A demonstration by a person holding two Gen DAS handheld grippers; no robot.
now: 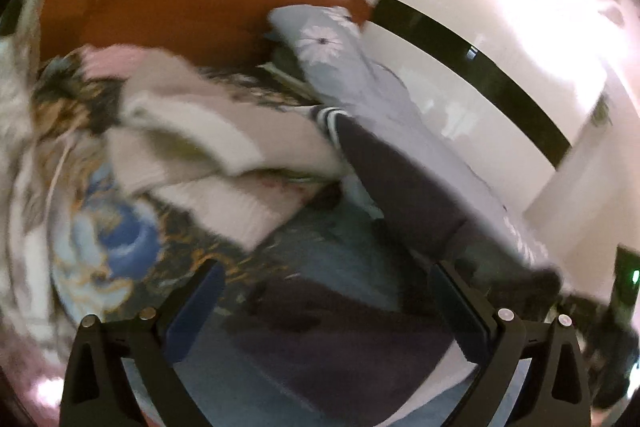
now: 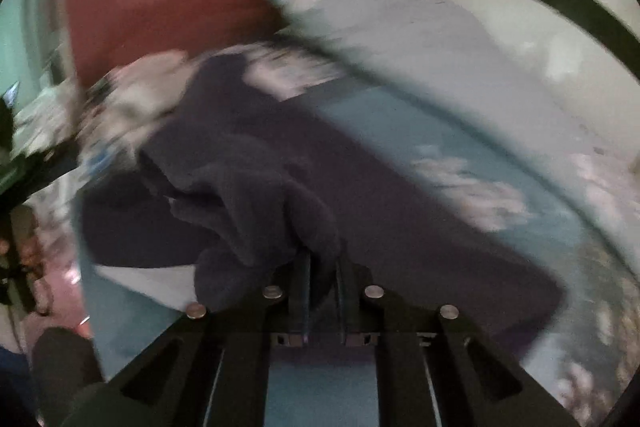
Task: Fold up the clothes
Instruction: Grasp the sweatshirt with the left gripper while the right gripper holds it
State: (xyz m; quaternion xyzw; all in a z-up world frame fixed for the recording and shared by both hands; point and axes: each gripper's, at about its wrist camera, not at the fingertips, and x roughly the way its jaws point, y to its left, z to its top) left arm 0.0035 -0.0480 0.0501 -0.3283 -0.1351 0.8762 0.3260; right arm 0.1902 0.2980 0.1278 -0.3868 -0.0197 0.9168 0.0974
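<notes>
While right tongs (image 2: 322, 267) clamp dark garment (image 2: 256, 163) edge, left tongs (image 1: 326, 297) gape w/ room btwn.

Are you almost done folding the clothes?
Not yet. The right tool is shut on the dark garment, a fold in progress. The left tool is open and holds nothing. A light pile lies beyond; too blurry to tell if it is folded.
</notes>
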